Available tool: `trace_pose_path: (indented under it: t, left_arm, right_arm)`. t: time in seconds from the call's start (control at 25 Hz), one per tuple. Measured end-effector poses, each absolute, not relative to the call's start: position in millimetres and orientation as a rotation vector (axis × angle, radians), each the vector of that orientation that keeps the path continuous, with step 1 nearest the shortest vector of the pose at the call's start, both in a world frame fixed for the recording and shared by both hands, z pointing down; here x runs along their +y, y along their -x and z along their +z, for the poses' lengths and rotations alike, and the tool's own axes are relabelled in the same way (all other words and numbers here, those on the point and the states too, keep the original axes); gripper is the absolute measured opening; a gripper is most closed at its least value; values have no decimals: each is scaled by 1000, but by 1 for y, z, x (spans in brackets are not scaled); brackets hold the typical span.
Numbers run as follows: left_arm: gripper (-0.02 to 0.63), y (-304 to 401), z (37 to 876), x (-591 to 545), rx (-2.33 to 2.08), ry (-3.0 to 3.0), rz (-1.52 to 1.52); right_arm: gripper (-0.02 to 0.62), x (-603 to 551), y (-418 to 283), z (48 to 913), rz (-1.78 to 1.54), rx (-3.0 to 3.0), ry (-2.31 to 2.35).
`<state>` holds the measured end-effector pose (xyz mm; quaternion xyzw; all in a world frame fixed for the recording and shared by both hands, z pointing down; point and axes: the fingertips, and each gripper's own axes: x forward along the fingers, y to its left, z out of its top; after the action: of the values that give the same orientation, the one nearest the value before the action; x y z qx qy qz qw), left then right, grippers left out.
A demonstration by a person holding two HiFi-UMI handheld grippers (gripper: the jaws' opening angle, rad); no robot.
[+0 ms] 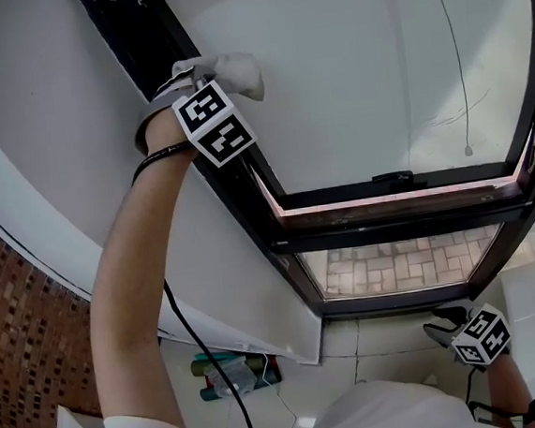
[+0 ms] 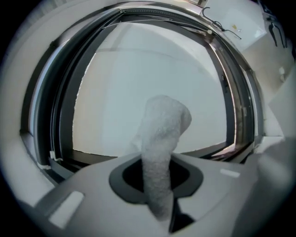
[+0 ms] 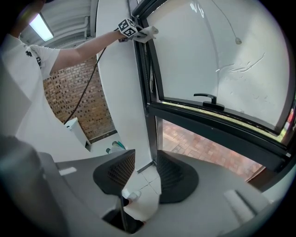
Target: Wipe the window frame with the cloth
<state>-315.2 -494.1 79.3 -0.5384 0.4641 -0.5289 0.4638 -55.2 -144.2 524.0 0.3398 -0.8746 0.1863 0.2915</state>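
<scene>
The dark window frame [image 1: 280,245] surrounds a frosted pane. High on its left upright, my left gripper [image 1: 196,78] is shut on a white cloth [image 1: 237,72] whose bunched end rests against the pane beside the frame. In the left gripper view the cloth [image 2: 162,134] sticks up from between the jaws of the left gripper [image 2: 157,173], with the frame [image 2: 64,106] curving around it. My right gripper [image 1: 447,321] hangs low at the bottom right, away from the window. Its view shows the right gripper [image 3: 144,169] open and holding nothing, facing the frame [image 3: 149,92] and the distant cloth [image 3: 149,31].
A black window handle [image 1: 391,178] sits on the sash's lower rail. A thin cord with a bead [image 1: 469,151] hangs over the pane. A white wall [image 1: 43,136] flanks the frame at left, brick wall [image 1: 14,317] beyond. Bottles [image 1: 222,373] stand on the tiled floor below.
</scene>
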Motion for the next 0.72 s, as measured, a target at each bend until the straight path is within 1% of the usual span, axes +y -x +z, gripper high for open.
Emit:
trace_pose_path:
  t: [0.36,0.72]
  left_arm:
    - [94,315,183,-493,1139,1396,-1355]
    - [94,318,318,-485,1146,1563,-1416]
  right_arm:
    - [150,-141,53,525,499,-2335,-894]
    - [150,-137,46,525,512,-2323,-904]
